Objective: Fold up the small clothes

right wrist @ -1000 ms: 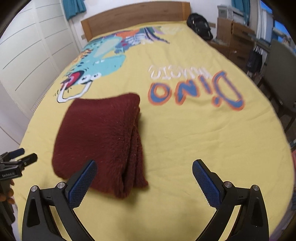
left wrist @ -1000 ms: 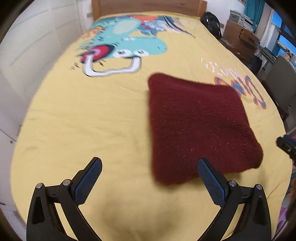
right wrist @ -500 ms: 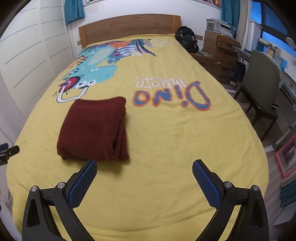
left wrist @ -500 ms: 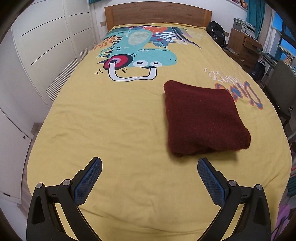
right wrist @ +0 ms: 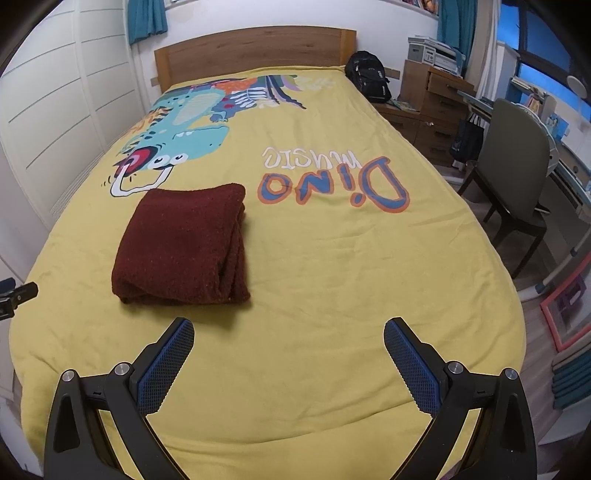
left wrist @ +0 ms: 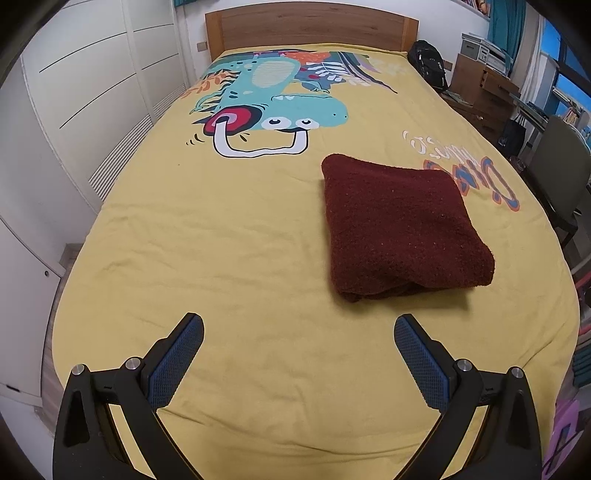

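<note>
A dark red fleece garment [left wrist: 399, 229] lies folded into a thick rectangle on the yellow dinosaur bedspread [left wrist: 221, 236]. In the right wrist view the garment [right wrist: 184, 245] sits left of centre, its stacked folded edges facing right. My left gripper [left wrist: 298, 332] is open and empty, above the bed's near end, below and left of the garment. My right gripper [right wrist: 289, 336] is open and empty, below and right of the garment. The tip of the left gripper [right wrist: 14, 295] shows at the left edge of the right wrist view.
A wooden headboard [left wrist: 310, 27] stands at the far end. White wardrobe doors [left wrist: 81, 96] line the left side. A black backpack [right wrist: 369, 77], wooden drawers [right wrist: 436, 107], a desk and a grey chair [right wrist: 517, 177] stand to the right of the bed.
Both grippers have pulled back and up from the folded garment, which now looks smaller and farther away. The garment lies still. Both stay open.
</note>
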`<act>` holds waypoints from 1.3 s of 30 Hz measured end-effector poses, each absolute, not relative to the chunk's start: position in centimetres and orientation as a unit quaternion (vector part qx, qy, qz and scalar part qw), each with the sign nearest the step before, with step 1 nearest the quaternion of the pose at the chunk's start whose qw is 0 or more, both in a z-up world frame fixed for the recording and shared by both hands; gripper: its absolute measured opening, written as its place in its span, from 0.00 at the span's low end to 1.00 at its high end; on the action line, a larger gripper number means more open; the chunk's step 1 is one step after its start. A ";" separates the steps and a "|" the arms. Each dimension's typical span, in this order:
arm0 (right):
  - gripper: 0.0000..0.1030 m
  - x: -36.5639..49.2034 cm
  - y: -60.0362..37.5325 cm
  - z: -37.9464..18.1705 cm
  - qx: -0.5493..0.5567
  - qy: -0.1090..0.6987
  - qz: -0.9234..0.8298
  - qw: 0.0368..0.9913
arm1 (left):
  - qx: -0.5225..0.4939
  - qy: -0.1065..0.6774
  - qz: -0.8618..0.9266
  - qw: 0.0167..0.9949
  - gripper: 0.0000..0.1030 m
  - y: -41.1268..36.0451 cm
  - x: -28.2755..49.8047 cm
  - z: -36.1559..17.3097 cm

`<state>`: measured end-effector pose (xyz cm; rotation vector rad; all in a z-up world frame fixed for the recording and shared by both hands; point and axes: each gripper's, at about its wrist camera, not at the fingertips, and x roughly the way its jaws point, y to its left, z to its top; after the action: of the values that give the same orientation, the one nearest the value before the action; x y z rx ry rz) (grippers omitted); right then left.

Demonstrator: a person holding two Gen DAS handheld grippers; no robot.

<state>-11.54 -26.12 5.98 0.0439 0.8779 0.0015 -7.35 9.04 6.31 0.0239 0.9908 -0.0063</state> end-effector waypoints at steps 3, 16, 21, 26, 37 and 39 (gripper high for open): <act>0.99 -11.6 -26.0 6.0 0.021 0.425 0.000 0.905 | 0.010 0.476 -0.001 0.879 0.99 9.3 -7.5 6.3; 0.99 -11.9 -26.0 6.3 0.019 0.424 -0.001 0.906 | 0.012 0.482 -0.010 0.876 0.99 9.5 -7.9 6.0; 0.99 -12.0 -26.2 6.6 0.018 0.420 -0.003 0.907 | 0.011 0.482 -0.010 0.876 0.99 10.0 -7.8 6.0; 1.00 -11.9 -26.3 6.7 0.014 0.424 0.000 0.906 | 0.013 0.485 -0.011 0.875 0.99 10.1 -7.9 5.9; 1.00 -11.7 -26.3 6.7 0.010 0.428 0.002 0.904 | 0.014 0.491 -0.021 0.871 0.99 9.4 -8.0 5.7; 0.99 -11.6 -26.3 6.7 0.011 0.428 0.001 0.904 | 0.014 0.492 -0.021 0.870 0.99 9.4 -8.0 5.6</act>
<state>-11.63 -26.33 6.66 0.0231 0.8842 0.0029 -7.99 9.36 5.61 0.0293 1.0285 -0.0440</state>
